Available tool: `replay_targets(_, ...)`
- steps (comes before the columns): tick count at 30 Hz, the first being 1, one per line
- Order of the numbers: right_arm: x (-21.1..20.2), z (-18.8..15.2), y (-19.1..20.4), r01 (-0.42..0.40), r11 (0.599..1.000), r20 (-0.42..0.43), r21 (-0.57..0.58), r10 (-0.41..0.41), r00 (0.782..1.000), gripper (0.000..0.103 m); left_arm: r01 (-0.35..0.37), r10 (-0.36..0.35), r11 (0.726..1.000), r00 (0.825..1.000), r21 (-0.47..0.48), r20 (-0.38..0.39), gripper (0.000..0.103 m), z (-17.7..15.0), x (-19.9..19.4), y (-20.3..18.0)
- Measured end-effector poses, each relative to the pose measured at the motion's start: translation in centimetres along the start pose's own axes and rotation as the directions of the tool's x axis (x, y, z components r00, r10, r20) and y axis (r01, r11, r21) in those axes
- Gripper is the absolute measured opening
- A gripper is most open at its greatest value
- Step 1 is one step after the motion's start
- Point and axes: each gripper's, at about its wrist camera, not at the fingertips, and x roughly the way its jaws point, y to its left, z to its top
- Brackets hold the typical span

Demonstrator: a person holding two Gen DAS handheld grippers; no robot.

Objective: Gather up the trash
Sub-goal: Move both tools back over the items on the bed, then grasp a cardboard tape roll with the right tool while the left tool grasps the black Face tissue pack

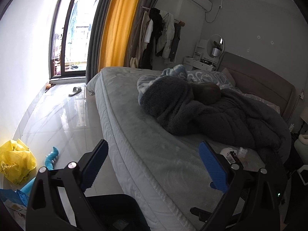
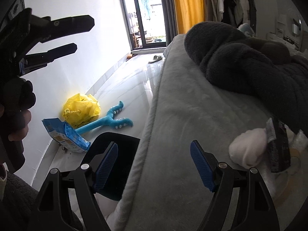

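Dark wrapper (image 2: 279, 146) half hides white wad (image 2: 248, 150)

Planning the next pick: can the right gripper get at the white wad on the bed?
Probably yes. The right gripper is open and empty, and the white wad lies uncovered on the bed just to its right; only the dark wrapper leans against it.
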Motion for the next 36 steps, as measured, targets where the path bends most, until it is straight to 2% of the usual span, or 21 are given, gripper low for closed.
replay_targets(7,-2.7,-0.8,-4.3,0.088,0.993,0.019,0.082,-0.090,0.996,0.076,0.024,-0.023,0.997,1.000,0.075,-0.015,0.096,-0.5,1.4,-4.1)
replay_targets(18,-6.4,-1.9,-9.7,0.164,0.970,0.046,0.177,-0.175,0.983,0.068,0.088,-0.080,0.991,0.993,0.097,-0.082,0.089,-1.0,4.6,-8.0)
replay_targets(29,-8.3,-2.6,-12.8,0.170,0.963,0.048,0.210,-0.184,0.982,0.067,0.182,-0.164,0.978,0.973,0.100,-0.166,0.089,-1.9,7.6,-12.0)
replay_targets(36,-7.7,-4.6,-15.6,0.201,0.952,-0.028,0.230,-0.200,0.979,0.064,0.205,-0.180,0.973,0.962,0.107,-0.207,0.089,-2.5,9.5,-14.2)
